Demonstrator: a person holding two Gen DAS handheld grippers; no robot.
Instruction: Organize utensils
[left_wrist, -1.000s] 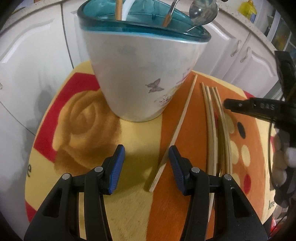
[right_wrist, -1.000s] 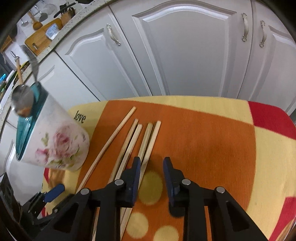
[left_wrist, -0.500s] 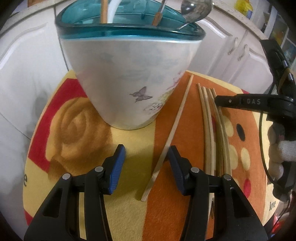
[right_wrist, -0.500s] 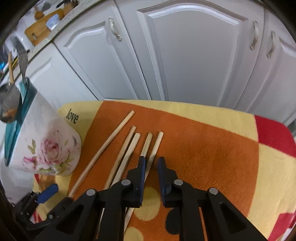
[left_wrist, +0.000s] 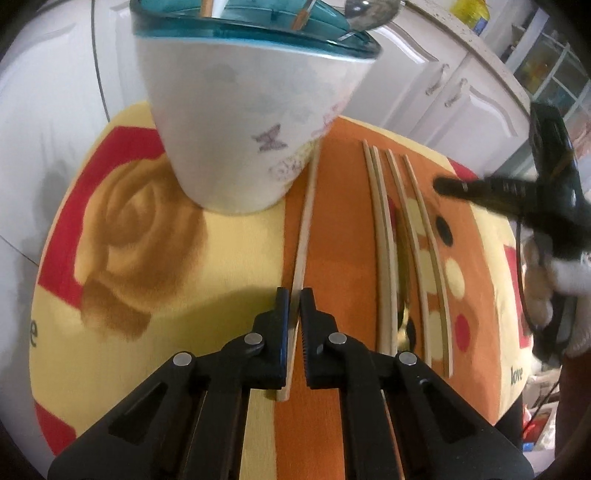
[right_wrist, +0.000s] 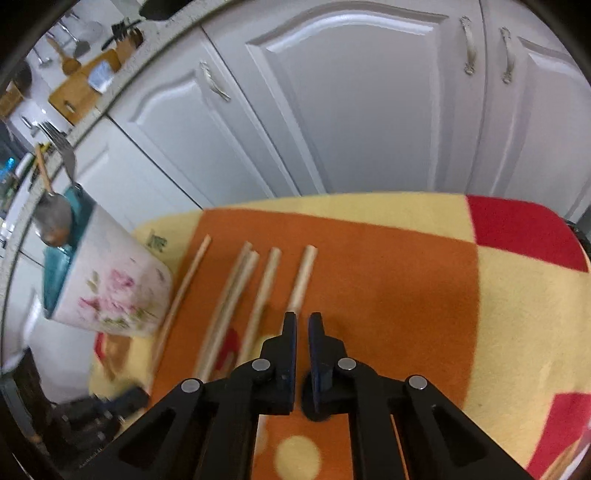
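Your left gripper has just been closing and now clamps the near end of the lone chopstick, the one lying closest to the utensil holder. The stick passes straight between the blue-padded fingers and runs away from you toward the foot of that holder, its far tip just beside the white, flower-printed wall.

Your right gripper has also just been closing, and its jaws stand together on the rightmost chopstick of the row; the stick's near end disappears between the fingers, so it looks pinched there, though motion blur softens the contact.

Between those two sticks, three more chopsticks lie on the surface, which is covered by an orange, yellow and red cloth. Two of them touch side by side; the third lies a little apart to their right. All point roughly the same way, toward the white cabinet doors beyond.

The holder stands upright on the cloth at your left, teal-rimmed, with a spoon and other handles sticking out of it. From the left wrist view your right gripper shows as a dark blurred shape at the far right.
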